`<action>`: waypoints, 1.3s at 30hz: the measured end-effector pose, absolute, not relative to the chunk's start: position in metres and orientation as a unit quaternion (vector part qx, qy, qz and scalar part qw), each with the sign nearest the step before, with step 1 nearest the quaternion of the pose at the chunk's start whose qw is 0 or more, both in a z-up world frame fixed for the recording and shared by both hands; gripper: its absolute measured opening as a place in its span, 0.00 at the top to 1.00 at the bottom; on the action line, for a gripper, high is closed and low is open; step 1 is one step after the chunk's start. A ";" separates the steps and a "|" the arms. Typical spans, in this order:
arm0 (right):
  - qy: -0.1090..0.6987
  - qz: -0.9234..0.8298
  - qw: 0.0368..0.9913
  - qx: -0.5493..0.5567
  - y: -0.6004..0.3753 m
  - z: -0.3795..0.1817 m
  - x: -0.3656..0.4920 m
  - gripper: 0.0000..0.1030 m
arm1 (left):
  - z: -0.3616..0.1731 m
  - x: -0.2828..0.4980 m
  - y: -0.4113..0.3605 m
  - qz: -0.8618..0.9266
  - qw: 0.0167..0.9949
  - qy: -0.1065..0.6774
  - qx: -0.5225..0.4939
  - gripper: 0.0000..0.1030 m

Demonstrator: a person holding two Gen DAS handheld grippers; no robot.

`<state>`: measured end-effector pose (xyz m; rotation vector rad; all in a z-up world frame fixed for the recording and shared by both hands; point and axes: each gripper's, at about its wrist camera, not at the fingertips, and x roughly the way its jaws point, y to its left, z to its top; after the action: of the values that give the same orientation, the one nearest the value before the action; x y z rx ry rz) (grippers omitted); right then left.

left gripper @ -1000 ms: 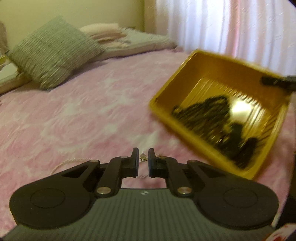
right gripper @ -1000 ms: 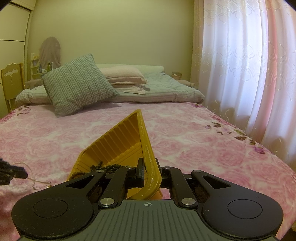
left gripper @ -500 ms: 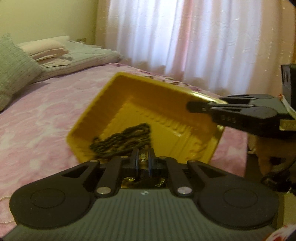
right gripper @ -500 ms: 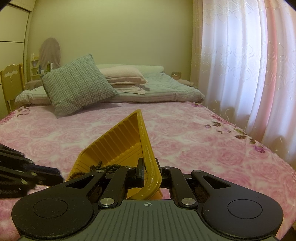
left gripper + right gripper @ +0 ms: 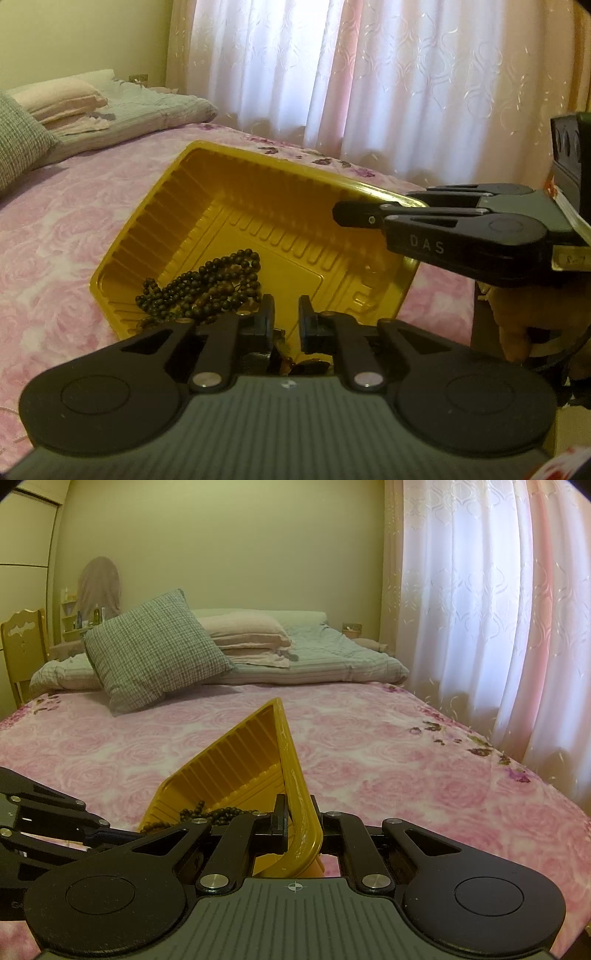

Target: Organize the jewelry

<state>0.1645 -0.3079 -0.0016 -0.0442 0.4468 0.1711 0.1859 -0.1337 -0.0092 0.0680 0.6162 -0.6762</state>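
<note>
A yellow plastic tray is held tilted above a bed with a pink rose-patterned bedspread. The right gripper has its fingers clamped on the tray's rim at one corner. A string of dark wooden beads lies heaped toward the tray's low near edge. The left gripper hovers over that edge, its jaws opening, with nothing visible between the fingertips; some small amber pieces show just below them, too unclear to name. This looks like a drop into the tray. To do it well, keep the tray steady and avoid tilting further, or the beads may slide out over the low edge.
</note>
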 end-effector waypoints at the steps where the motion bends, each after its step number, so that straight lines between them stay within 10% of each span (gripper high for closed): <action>1: 0.221 0.085 0.971 -0.022 -0.308 -0.002 0.165 0.92 | -0.009 0.185 -0.131 -0.324 0.898 0.295 0.032 0.85; 20: 0.221 0.083 0.972 -0.019 -0.307 -0.003 0.164 0.92 | -0.022 0.187 0.013 -0.125 0.942 0.310 -0.023 0.85; 39: 0.224 0.080 0.971 -0.019 -0.310 -0.008 0.164 0.93 | -0.081 0.201 -0.036 -0.155 0.921 0.355 0.036 0.85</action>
<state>0.1636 -0.3102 -0.0077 -0.0384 0.4528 0.1611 0.2011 -0.0357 -0.0808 0.0747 0.7283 -0.3174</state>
